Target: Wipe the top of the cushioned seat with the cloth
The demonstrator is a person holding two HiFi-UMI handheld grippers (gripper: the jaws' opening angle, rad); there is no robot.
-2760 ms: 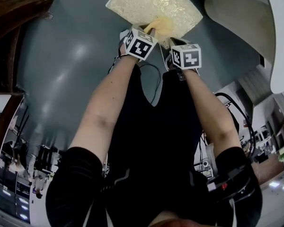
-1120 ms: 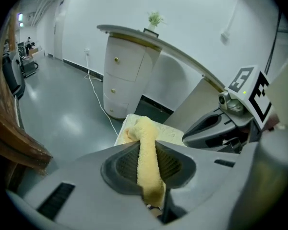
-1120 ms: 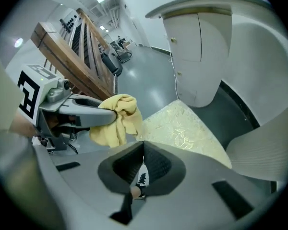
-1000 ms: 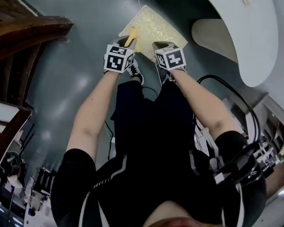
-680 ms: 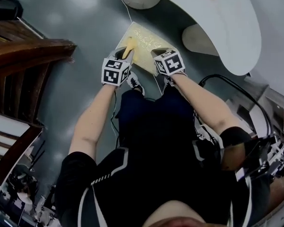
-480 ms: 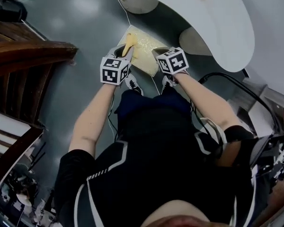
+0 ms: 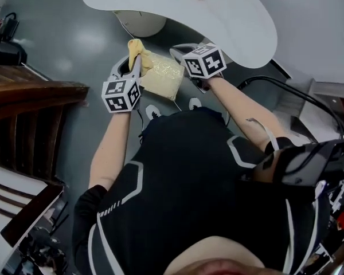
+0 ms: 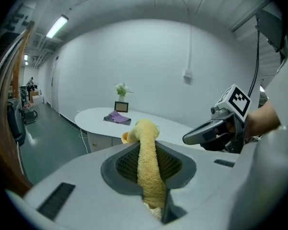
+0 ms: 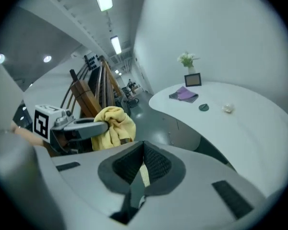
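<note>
The gold patterned cushioned seat (image 7: 162, 79) sits low by the person's feet, between and below the two raised grippers. My left gripper (image 7: 135, 61) is shut on the yellow cloth (image 7: 138, 48); in the left gripper view the cloth (image 8: 145, 133) runs up between the jaws (image 8: 149, 153) and bunches past the tips. My right gripper (image 7: 176, 52) hangs over the seat's right edge, its jaws (image 9: 144, 145) shut at the tips with only a pale sliver showing in the slit behind them. Both grippers are clear of the seat. Each shows in the other's view: left gripper (image 9: 81, 126), right gripper (image 8: 209, 131).
A white curved table (image 7: 218, 10) stands just beyond the seat on a round base (image 7: 140, 23), with a purple cloth (image 9: 186, 94), a frame and a small plant on it. Dark wooden furniture (image 7: 28, 96) lies at the left. A black cable (image 7: 286, 93) trails at the right.
Both grippers were down at the seat's near edge. The person has since risen, the grippers have lifted off the seat, and the cloth has gone up with the left one.
</note>
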